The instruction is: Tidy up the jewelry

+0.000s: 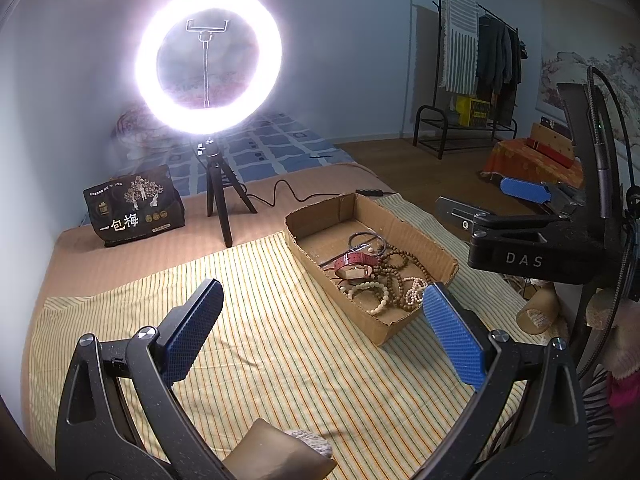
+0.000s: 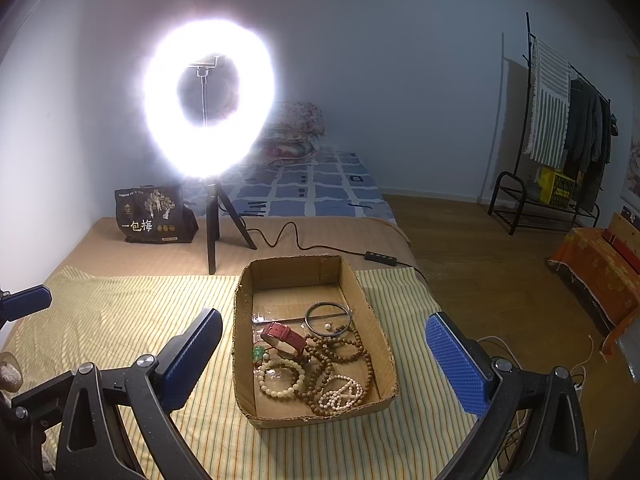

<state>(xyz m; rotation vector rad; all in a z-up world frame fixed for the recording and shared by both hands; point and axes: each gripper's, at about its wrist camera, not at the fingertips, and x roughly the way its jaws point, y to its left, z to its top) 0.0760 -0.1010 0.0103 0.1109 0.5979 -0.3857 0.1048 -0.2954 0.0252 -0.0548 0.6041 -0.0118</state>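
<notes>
A shallow cardboard box lies on the striped cloth. It holds a red-strapped watch, brown bead strings, cream bead bracelets, a dark bangle and a small green piece. My right gripper hangs open above the box's near end with nothing between its blue pads. My left gripper is open over the cloth just left of the box, empty. The right gripper also shows in the left wrist view.
A bright ring light on a black tripod stands behind the box, its cable running right. A dark printed bag sits at the back left. A tan pouch lies under my left gripper. A clothes rack stands far right.
</notes>
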